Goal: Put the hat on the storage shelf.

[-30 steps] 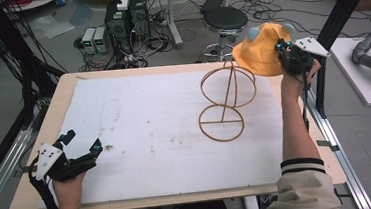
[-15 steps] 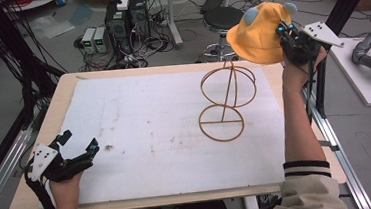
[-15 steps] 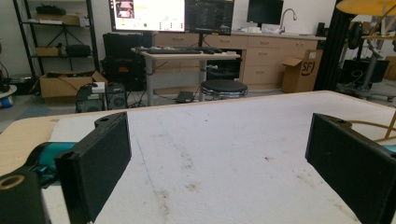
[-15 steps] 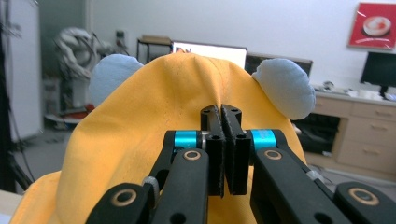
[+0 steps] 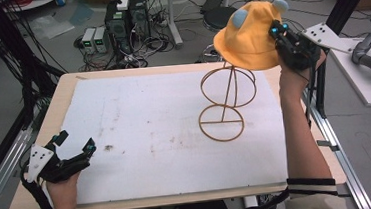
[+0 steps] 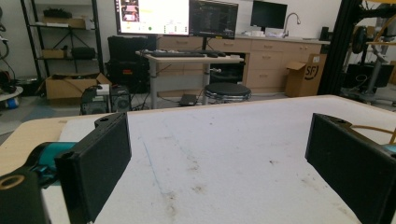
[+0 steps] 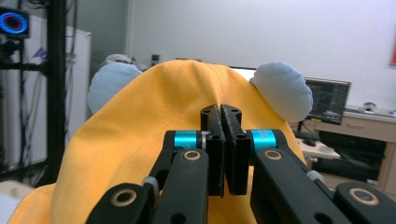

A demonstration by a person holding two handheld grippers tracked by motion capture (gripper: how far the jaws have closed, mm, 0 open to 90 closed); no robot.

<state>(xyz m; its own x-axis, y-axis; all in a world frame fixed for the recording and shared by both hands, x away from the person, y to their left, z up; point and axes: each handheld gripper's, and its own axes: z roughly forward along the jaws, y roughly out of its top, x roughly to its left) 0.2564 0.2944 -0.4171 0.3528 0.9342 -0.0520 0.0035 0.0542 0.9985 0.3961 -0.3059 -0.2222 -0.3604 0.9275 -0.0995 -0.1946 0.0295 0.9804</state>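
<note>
Tabletop [image 5: 292,83]: light wooden board, bare along its edges, standing on a metal frame.
Cover: a white sheet [image 5: 139,113] lies flat over most of the tabletop, leaving a wooden margin at the far and left sides.
Sheet condition: scuffed, with small dark smudges [image 5: 109,148] toward the near left and fainter marks around the middle.
Wire stand [image 5: 226,104]: brass-coloured, its round base ring flat on the sheet right of centre, an upright rod carrying a second ring above.
Left claw [image 5: 74,148]: rests low at the near left corner of the sheet.
</note>
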